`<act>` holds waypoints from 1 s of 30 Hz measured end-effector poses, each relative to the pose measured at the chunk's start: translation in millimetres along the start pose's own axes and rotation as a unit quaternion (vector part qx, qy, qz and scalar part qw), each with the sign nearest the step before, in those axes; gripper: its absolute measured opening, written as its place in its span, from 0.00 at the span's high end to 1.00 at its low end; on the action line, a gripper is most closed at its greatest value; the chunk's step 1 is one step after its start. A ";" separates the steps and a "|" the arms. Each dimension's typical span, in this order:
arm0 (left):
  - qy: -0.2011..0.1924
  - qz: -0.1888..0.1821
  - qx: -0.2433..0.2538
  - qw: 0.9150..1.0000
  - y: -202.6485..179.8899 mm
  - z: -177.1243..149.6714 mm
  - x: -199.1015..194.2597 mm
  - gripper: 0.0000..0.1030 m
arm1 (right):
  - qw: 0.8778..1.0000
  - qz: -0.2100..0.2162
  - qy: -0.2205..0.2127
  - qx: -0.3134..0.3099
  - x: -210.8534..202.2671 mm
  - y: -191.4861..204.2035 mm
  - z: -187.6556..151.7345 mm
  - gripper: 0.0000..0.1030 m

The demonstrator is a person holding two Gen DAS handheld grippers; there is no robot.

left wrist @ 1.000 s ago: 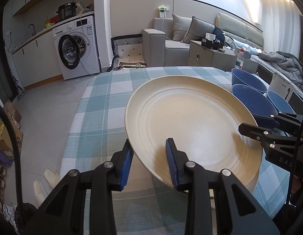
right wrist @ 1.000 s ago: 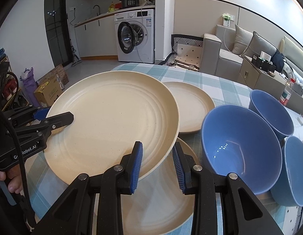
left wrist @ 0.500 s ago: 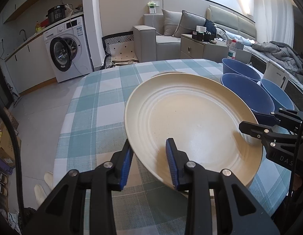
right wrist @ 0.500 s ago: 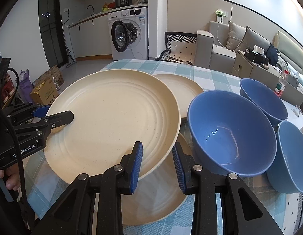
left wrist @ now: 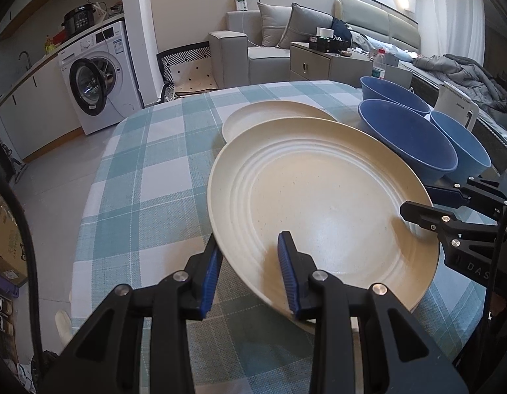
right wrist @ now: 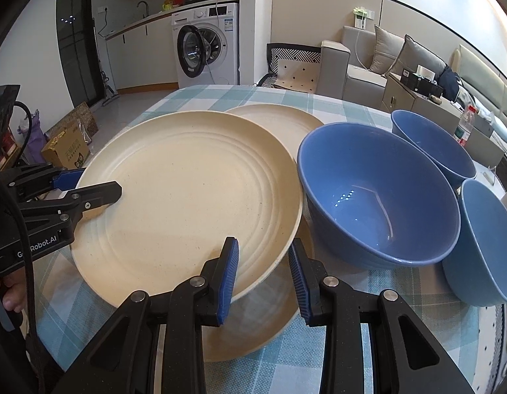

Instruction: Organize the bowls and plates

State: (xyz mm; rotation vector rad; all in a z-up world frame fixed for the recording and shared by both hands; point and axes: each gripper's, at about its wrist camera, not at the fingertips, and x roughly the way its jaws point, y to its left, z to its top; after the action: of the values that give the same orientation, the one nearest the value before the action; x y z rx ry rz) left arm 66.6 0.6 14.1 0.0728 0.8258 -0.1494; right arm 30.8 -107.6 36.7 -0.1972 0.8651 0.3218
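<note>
**Over the checked table, one plate in two grips**

Above the teal-and-white checked tablecloth (left wrist: 148, 177) a large cream plate (left wrist: 319, 203) is carried slightly tilted, its ribbed rim caught from both sides. The left gripper (left wrist: 250, 272) pinches the near-left edge between its blue pads, and the right gripper (right wrist: 263, 272) is clamped on the opposite edge, jaws narrow around the rim. Directly beneath lies a second cream plate (right wrist: 269, 328) flat on the cloth, showing just below and to the right of the held one; whether the two touch I cannot tell. A smaller cream plate (right wrist: 279, 121) rests farther back. To the right stand three blue bowls: a big one (right wrist: 378, 197) just beside the held plate, another (right wrist: 430, 144) behind it, and a third (right wrist: 486, 239) at the far right edge. Beyond the table are a washing machine (right wrist: 204, 46) and a grey sofa (left wrist: 260, 39).
</note>
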 end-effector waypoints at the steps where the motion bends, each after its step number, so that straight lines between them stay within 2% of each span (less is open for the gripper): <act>1: 0.002 0.000 0.001 1.000 -0.8 -0.5 0.9 0.69 | 1.000 -0.002 0.002 -0.002 1.0 -0.2 -1.4 0.69; 30: 0.043 0.002 0.049 0.998 -20.9 -11.1 17.0 0.65 | 0.999 -0.021 0.026 -0.019 2.2 2.4 -24.7 0.68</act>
State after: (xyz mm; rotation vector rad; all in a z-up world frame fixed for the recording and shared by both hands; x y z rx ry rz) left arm 66.6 -20.4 -6.1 0.1736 0.9047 -0.1830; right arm 13.7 -112.4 19.2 -0.2590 0.9056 0.2946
